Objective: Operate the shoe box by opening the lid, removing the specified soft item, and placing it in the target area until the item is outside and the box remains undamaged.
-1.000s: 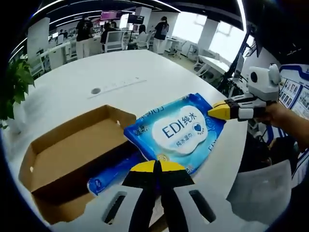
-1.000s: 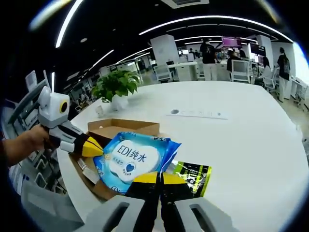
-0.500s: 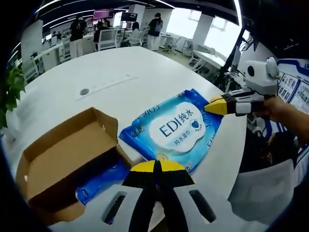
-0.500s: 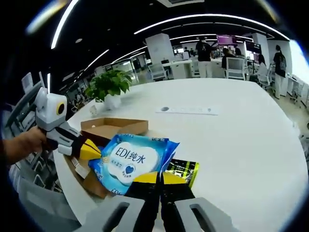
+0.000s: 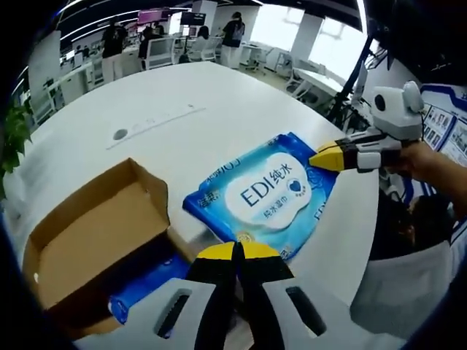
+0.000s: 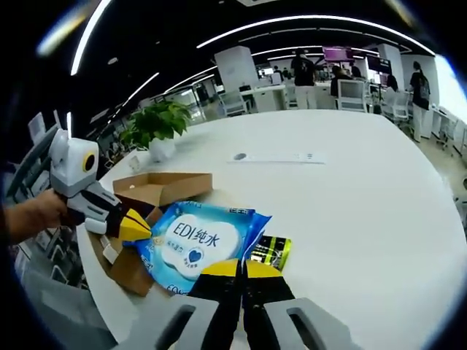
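Both grippers, left [image 5: 235, 251] and right [image 6: 241, 268], pinch opposite edges of the blue soft wipes pack [image 5: 264, 194], keeping it flat, outside the open brown cardboard box [image 5: 87, 237] at 9 o'clock.

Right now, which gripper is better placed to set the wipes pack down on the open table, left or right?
Probably the right gripper: shut on the wipes pack, with bare table on its side. The left gripper, also shut on it, has the cardboard box beside it.
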A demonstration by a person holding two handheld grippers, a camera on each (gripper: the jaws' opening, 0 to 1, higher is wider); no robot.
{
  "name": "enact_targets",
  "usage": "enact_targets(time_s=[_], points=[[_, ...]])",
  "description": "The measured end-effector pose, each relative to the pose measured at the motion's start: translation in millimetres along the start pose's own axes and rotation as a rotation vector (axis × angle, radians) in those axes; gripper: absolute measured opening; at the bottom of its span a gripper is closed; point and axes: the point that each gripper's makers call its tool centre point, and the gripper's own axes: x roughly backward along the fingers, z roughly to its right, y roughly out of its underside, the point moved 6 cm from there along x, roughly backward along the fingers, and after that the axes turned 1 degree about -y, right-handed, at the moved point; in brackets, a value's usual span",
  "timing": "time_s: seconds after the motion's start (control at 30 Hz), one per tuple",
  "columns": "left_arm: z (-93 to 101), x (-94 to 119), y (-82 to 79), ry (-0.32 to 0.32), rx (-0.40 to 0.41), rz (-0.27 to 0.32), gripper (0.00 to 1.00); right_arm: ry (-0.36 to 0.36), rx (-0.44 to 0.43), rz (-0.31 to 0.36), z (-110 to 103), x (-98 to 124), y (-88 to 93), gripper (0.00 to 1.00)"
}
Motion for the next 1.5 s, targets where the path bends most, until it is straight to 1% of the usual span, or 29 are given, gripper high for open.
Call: enact_targets(time_s=[0.1, 0.3, 0.33, 0.47, 0.63, 1.03, 1.27, 1.5], points=[[-1.3, -5, -0.1, -0.006, -0.012, -0.01, 0.0, 0.001, -0.004, -0.007, 5, -5, 2.4, 0.0], [-0.8, -12, -1.0, -0.03, -0.076, -0.034, 0.0, 0.005, -0.01, -0.014, 12, -14, 8.1, 0.0], [-0.6, -14, -1.3, -0.034, -0.09, -0.04, 0.0, 0.005, -0.015, -0.016, 17, -16, 9.0, 0.0], [0.6, -19, -2.3, -0.039, -0.107, -0.052, 0.0, 0.009, -0.029, -0.02, 22, -19, 11.3, 0.0], [2.7, -26, -1.8, -0.048, -0.15, -0.066, 0.0, 0.012, -0.036, -0.024, 28, -23, 13.7, 0.0], [3.8, -39, -2.1, -0.062, -0.19, -0.098, 0.0, 0.02, -0.043, -0.029, 38, -28, 18.6, 0.0], [4.4, -42, -0.4, -0.064, -0.203, -0.111, 0.0, 0.027, -0.051, -0.034, 42, -31, 24.6, 0.0], [4.5, -45, -2.1, -0.071, -0.224, -0.117, 0.0, 0.032, -0.063, -0.04, 46, -35, 29.7, 0.0]])
